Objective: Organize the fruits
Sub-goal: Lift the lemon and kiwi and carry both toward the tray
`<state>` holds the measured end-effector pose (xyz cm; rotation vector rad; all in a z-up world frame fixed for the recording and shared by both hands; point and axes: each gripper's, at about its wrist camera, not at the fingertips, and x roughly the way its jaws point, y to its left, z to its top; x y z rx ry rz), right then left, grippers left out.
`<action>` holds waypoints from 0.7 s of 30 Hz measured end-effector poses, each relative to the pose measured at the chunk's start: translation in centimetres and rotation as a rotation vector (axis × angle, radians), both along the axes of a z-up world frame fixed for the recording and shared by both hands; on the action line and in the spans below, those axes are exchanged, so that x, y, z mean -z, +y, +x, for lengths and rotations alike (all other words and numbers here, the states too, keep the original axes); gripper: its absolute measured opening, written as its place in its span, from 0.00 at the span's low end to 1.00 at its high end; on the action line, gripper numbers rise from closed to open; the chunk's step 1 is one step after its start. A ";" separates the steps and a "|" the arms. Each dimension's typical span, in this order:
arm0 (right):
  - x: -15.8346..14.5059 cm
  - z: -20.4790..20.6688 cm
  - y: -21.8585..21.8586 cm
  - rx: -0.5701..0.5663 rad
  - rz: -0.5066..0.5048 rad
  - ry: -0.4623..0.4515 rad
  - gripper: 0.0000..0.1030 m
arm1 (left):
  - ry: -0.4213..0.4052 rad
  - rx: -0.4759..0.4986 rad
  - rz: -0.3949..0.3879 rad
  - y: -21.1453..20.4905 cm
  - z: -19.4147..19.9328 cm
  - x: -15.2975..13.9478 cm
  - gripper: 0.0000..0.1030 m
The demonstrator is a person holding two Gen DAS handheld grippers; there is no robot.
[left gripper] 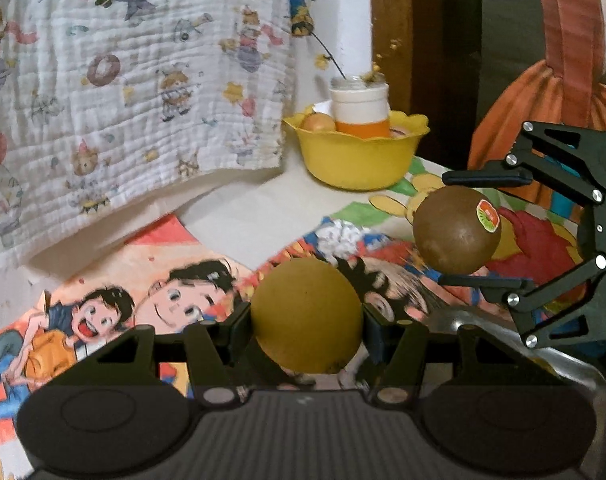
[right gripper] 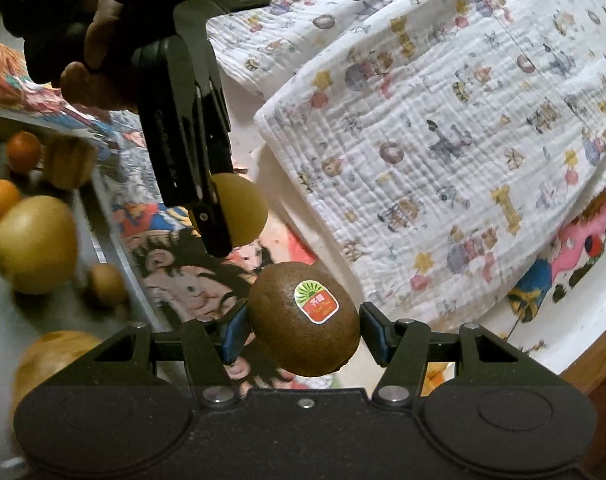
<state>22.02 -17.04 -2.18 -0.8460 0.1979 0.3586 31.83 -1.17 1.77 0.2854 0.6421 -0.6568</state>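
My left wrist camera sits just behind its own black two-finger left gripper (left gripper: pixel 306 316), looking forward and downward, very near, toward the yellow scalloped plastic bowl (left gripper: pixel 355 160) far ahead. My right wrist camera looks likewise along the right gripper (right gripper: pixel 303 328), facing a white quilted cartoon-print blanket (right gripper: pixel 443 120). The views cross: each shows the other gripper, both held fruits, the blanket and the colourful cartoon-printed table cover (left gripper: pixel 183 248).

You have a brown kiwi (right gripper: pixel 303 320) with a red and green sticker pinched between your right hand-held gripper's (right gripper: pixel 303 330) pads, lifted clear. A smooth, yellow-brown round fruit (left gripper: pixel 306 316) sits clamped in your left hand-held gripper (left gripper: pixel 306 320). More fruits (right gripper: pixel 33 242), oranges among them, lie in the metal tray (right gripper: pixel 115 248).
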 end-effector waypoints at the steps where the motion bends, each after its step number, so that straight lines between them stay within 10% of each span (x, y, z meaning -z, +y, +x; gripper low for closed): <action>1: 0.1 -0.4 0.0 -0.001 0.002 0.011 0.58 | 0.004 0.000 0.002 0.1 -0.5 0.0 0.59; 21: -0.4 0.3 -0.1 -0.029 0.265 0.452 0.58 | 0.165 -0.111 -0.020 2.5 -4.3 1.0 0.59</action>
